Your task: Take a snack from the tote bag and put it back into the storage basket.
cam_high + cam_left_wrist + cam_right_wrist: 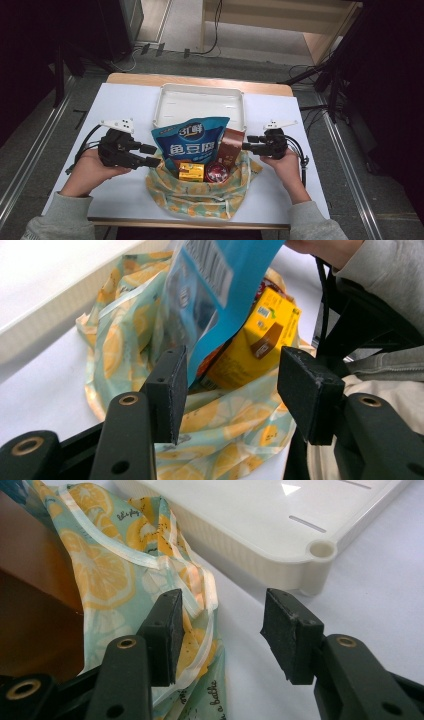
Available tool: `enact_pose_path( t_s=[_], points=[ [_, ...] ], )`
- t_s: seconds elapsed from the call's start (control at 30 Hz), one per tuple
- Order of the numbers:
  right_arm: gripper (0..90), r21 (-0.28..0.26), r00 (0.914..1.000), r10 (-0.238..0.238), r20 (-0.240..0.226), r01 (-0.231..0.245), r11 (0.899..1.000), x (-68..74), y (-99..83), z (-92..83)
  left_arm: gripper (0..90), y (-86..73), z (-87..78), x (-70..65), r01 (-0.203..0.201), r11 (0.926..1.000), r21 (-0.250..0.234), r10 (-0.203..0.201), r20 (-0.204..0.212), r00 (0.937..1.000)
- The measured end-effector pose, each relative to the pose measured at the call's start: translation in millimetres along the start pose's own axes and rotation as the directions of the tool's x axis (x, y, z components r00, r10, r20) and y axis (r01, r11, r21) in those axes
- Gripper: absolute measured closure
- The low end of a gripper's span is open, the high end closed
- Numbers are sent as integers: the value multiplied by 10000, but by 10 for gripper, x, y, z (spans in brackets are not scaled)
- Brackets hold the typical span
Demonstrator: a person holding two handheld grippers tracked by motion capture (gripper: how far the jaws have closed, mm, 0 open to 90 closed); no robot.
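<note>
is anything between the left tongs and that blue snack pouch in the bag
Nothing visible. The left tongs stand open at the bag's left edge, and the blue snack pouch hangs right past the jaws, its lower edge just above the left pad. The yellow box sits behind it, not in front.

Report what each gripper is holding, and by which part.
Nothing is held. The left gripper stands open beside the blue pouch; the right gripper stands open at the fabric bag.
</note>
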State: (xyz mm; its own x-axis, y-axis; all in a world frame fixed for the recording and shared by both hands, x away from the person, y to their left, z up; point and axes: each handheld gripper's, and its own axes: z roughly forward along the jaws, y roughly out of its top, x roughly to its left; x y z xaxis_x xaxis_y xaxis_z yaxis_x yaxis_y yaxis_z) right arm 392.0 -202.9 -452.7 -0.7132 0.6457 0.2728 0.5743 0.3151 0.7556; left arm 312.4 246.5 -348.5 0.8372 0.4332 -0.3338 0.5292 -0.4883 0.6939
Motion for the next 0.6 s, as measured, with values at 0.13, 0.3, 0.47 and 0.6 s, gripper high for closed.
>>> enact_pose_path(
  t_s=[0.13,0.3,0.47,0.6],
  points=[
    [510,-10,10000,5,6,-5,10000,5,1,-1,468,67,-11,-32,-67,9999,-80,67,0,10000],
    [509,-8,10000,-85,45,85,10000,5,2,-1,475,147,-23,-50,-32,9999,-135,31,-103,9999],
    [508,-32,9999,-75,95,76,10000,12,4,-9,479,231,-15,-57,76,9998,-188,-79,-152,9999],
    [507,-30,9999,-61,115,61,10000,17,5,-11,482,279,-12,-82,-40,9998,-190,38,-127,9999]
  ],
)
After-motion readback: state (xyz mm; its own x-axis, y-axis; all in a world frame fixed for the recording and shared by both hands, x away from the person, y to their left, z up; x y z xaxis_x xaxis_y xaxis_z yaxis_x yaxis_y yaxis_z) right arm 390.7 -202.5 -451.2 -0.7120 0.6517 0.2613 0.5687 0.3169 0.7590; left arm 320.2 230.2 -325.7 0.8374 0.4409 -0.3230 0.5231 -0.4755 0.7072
